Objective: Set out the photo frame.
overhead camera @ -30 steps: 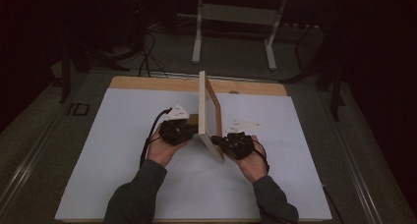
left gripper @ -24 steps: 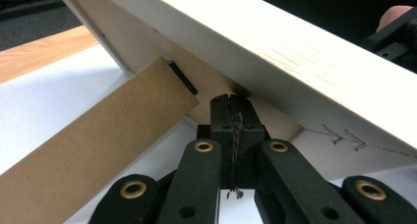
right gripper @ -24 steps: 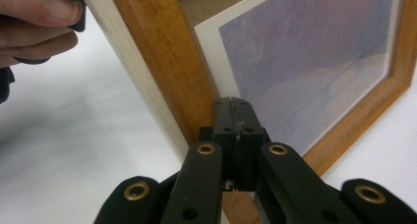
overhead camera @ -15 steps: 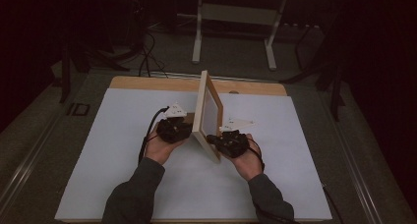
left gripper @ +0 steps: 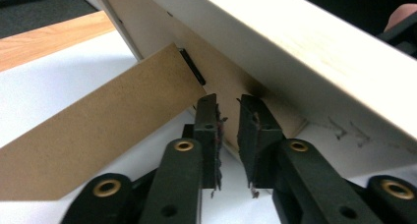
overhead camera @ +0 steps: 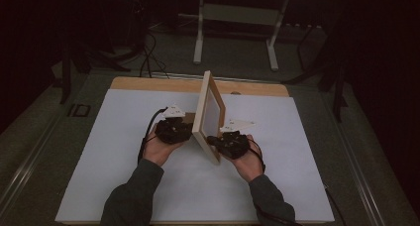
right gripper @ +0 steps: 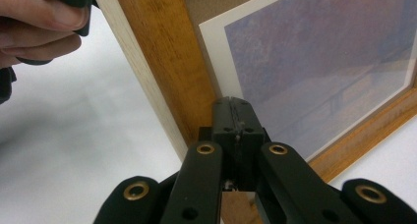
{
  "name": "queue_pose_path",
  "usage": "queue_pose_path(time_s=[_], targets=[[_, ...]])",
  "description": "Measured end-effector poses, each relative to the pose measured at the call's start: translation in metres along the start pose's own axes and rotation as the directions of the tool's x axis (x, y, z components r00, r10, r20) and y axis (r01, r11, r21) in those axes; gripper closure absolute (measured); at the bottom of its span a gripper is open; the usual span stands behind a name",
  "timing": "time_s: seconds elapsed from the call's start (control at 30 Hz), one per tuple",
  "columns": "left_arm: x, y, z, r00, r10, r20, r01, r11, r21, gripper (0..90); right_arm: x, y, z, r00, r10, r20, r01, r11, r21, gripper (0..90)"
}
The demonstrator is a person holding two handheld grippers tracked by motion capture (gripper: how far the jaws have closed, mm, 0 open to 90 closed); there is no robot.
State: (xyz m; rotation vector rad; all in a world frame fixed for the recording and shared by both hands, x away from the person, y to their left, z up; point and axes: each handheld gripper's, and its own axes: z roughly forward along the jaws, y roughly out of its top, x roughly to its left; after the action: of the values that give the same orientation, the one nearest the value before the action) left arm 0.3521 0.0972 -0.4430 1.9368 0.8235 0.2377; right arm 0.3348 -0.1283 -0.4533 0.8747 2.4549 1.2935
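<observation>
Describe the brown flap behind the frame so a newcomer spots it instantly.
Start at the white table and find the wooden picture frame standing on edge at its middle. On its back, beside the left gripper, a flat brown cardboard strut angles out from the backing. It alone is plain cardboard.

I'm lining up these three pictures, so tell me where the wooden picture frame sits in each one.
High view: the picture frame stands on edge at the table's centre, between both tongs.
Left gripper view: its pale back crosses the top, above the open left tongs.
Right gripper view: its front spans the upper right, behind the shut right tongs.
Shared landmark: the white table cover.
</observation>
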Motion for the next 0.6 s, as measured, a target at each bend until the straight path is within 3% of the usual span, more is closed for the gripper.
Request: queue_pose_path(time_s=[0.2, 0.6], targets=[[0.002, -0.002, -0.002, 0.9996, -0.021, 0.016, 0.021, 0.9998, -0.003, 67.4, -0.001, -0.002, -0.002, 1.0, -0.008, 0.0, 0.008, 1.0, 0.008, 89.8], [-0.002, -0.004, -0.013, 0.999, -0.043, -0.014, 0.043, 0.9991, 0.007, 55.0, -0.011, -0.01, -0.009, 0.9997, 0.007, 0.021, -0.008, 1.0, 0.011, 85.0]])
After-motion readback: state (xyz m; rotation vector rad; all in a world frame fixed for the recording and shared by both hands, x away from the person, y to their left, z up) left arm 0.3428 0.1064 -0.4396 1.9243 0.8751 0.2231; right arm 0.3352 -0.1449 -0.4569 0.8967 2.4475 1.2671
